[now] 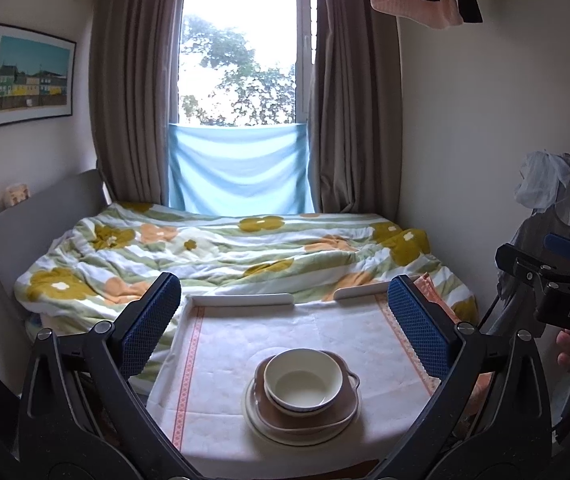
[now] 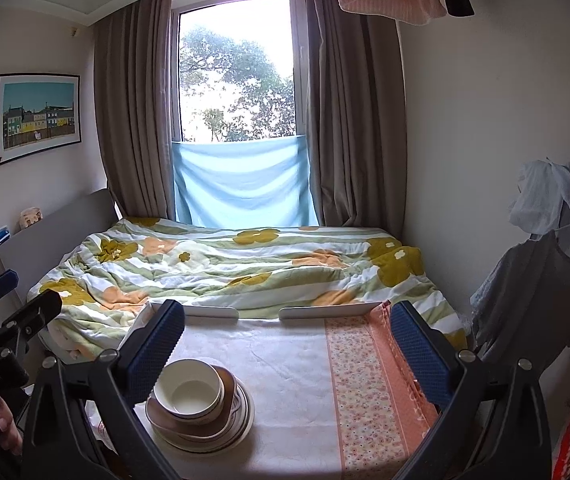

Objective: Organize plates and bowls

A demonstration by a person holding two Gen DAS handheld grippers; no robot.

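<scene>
Stack: a cream bowl point(image 1: 304, 387) is nested in a brown dish point(image 1: 305, 408) on a pale round plate point(image 1: 257, 420), all set near the front of the cloth-covered table point(image 1: 325, 332).
Left gripper point(image 1: 285, 332): its fingers are held wide apart above and around the stack, with nothing between them and nothing touched.
Right gripper point(image 2: 285, 344): its fingers are likewise spread and empty; the stack is seen low and to the left, just beside the left finger point(image 2: 153, 352).
Task stage: the crockery is judged already gathered into one pile.
Risk, knock: the pile could be shoved or the bowl tipped if the right gripper's nearby finger is swung sideways.
Risk, slide: the cloth could be dragged, and the pile with it, if a finger catches the fabric.
Risk, edge: a fall is possible, since the pile sits close to the near edge.
Hidden: the table's front edge is cut off, and the plate's near-left rim is covered by the finger in the right view.
Unclear: the number of pieces under the brown dish cannot be counted.
</scene>
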